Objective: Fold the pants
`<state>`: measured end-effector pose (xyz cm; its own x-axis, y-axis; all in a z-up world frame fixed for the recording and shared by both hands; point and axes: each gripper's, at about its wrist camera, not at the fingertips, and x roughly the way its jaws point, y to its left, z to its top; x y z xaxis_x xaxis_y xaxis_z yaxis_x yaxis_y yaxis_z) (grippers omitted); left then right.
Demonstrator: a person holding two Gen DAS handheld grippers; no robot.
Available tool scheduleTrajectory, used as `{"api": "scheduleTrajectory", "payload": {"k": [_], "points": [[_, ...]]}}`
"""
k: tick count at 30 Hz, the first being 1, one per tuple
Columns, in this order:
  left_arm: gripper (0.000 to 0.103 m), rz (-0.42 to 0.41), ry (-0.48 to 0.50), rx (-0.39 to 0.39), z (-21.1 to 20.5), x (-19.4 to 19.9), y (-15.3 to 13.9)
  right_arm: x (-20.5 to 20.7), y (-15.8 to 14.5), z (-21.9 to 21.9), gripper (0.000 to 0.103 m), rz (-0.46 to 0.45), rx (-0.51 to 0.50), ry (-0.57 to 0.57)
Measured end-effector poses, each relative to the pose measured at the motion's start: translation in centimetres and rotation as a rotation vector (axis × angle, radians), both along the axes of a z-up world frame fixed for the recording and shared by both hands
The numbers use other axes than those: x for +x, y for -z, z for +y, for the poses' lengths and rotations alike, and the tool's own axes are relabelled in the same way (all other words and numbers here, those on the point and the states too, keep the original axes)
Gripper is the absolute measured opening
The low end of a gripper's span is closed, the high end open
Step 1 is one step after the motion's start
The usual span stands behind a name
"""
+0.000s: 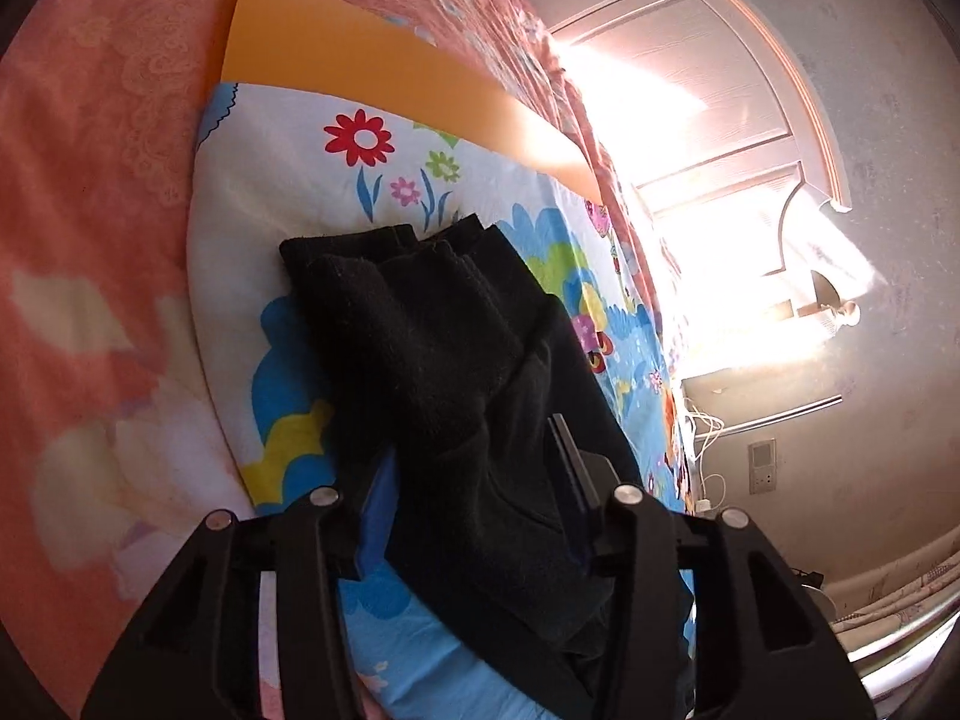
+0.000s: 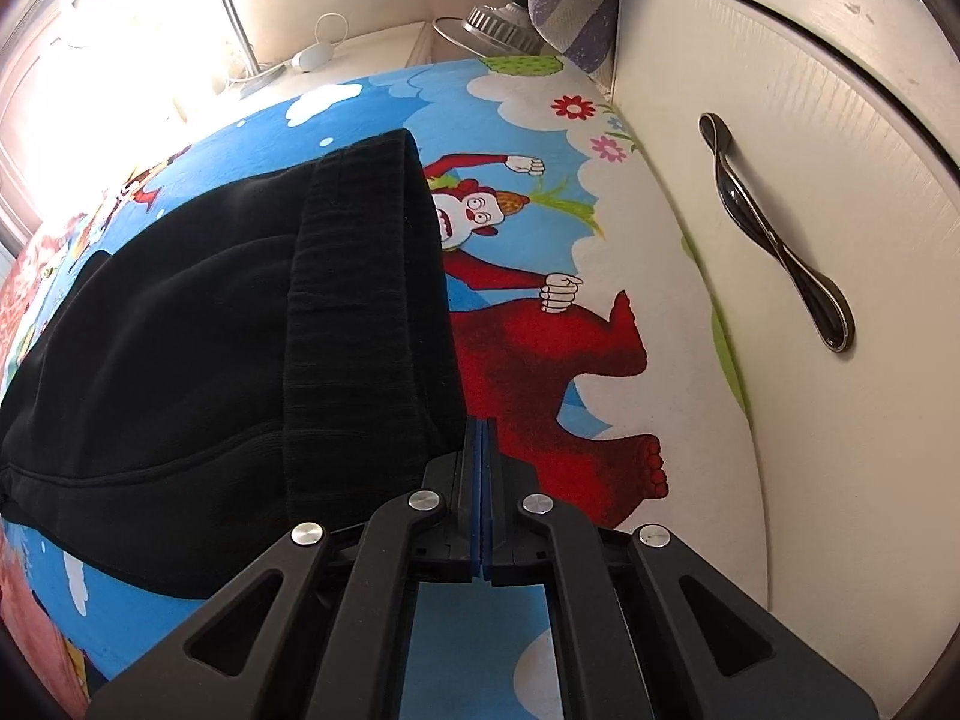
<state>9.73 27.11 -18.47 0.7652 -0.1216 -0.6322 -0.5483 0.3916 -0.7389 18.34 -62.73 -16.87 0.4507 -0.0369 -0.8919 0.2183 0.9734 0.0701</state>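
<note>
Pants [image 1: 456, 372], black, folded on cartoon sheet [image 1: 288, 396]. Left gripper [image 1: 474, 498] spread wide, straddling bunched fabric. Right gripper [image 2: 482, 450] pressed together, empty, just beside waistband [image 2: 360, 300].

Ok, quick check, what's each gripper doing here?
Left gripper: open, fingers either side of the black pants, not clamped.
Right gripper: closed, empty, right beside the pants.

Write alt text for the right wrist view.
Black pants lie folded on a cartoon-print sheet, ribbed waistband facing the camera. The right gripper is shut just beside the waistband edge, holding nothing. A white cabinet door stands alongside.
</note>
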Motion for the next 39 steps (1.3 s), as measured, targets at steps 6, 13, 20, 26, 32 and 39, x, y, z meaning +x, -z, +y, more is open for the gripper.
{"api": "scheduleTrajectory", "payload": {"k": [6,13,20,26,32,39], "points": [[0.030,0.028,-0.037,0.096,1.2,-0.8,-1.9,-2.6,-2.3,0.5,0.015,-0.090,-0.030,0.036],[0.040,-0.015,0.091,-0.007,-7.5,-2.9,-0.6,-6.0,-5.0,5.6,0.064,-0.198,0.080,-0.106],[0.038,-0.062,0.316,-0.195,-17.5,2.3,1.8,-5.5,-2.9,10.5,0.064,-0.172,0.227,-0.161],[0.008,-0.053,0.324,-0.187,-18.2,4.2,2.4,-5.6,-1.1,11.0,0.064,-0.129,0.364,-0.143],[0.004,-0.075,0.336,-0.097,-18.7,1.4,-1.7,-6.2,-1.5,10.0,0.072,-0.156,0.445,-0.077],[0.021,0.023,0.345,-0.158,-19.2,1.3,2.1,-5.4,0.0,7.7,0.072,-0.133,0.518,0.018]]}}
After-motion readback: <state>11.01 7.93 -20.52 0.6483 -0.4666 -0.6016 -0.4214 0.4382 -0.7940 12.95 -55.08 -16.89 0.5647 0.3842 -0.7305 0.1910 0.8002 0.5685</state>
